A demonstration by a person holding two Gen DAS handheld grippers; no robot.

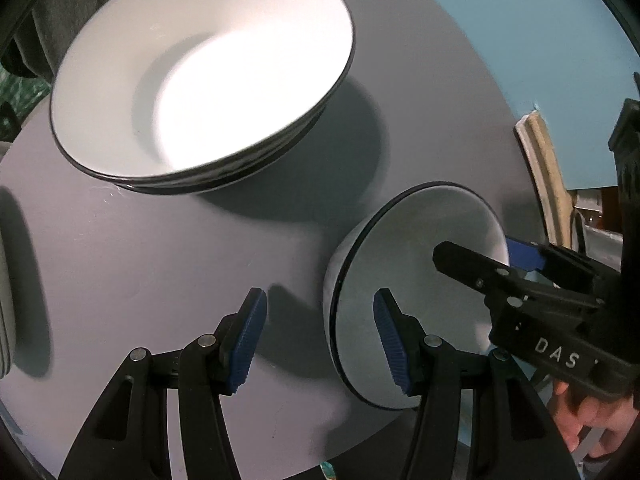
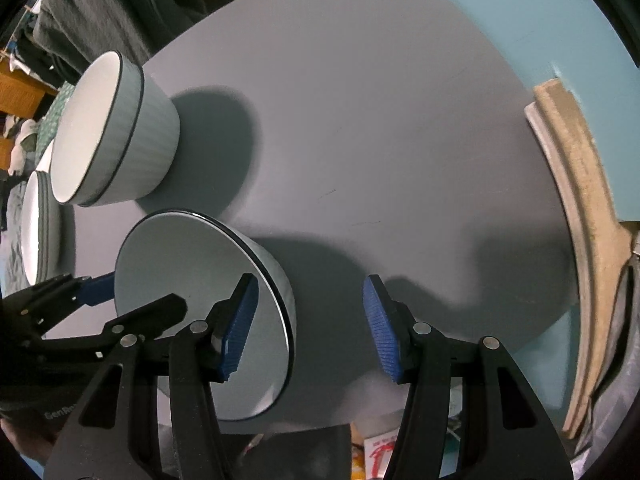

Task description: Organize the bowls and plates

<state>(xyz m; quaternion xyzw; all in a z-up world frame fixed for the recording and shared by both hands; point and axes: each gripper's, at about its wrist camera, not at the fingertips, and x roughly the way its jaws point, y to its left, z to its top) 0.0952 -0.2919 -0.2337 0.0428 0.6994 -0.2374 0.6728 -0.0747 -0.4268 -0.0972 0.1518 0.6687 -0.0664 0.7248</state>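
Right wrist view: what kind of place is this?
Likely a lived-in home room, not a lab: a round grey table with white bowls, dark clothing piled behind it, and a teal wall.

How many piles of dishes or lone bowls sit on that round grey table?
3: a single bowl nearest the jaws, a stack of ribbed bowls further back, and a stack of plates beside them. How many dishes each stack holds is unclear.

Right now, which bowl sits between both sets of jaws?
The single small bowl near the table's front edge; one finger of each gripper reaches over it. The ribbed stacked bowls and the wide shallow stack stand clear.
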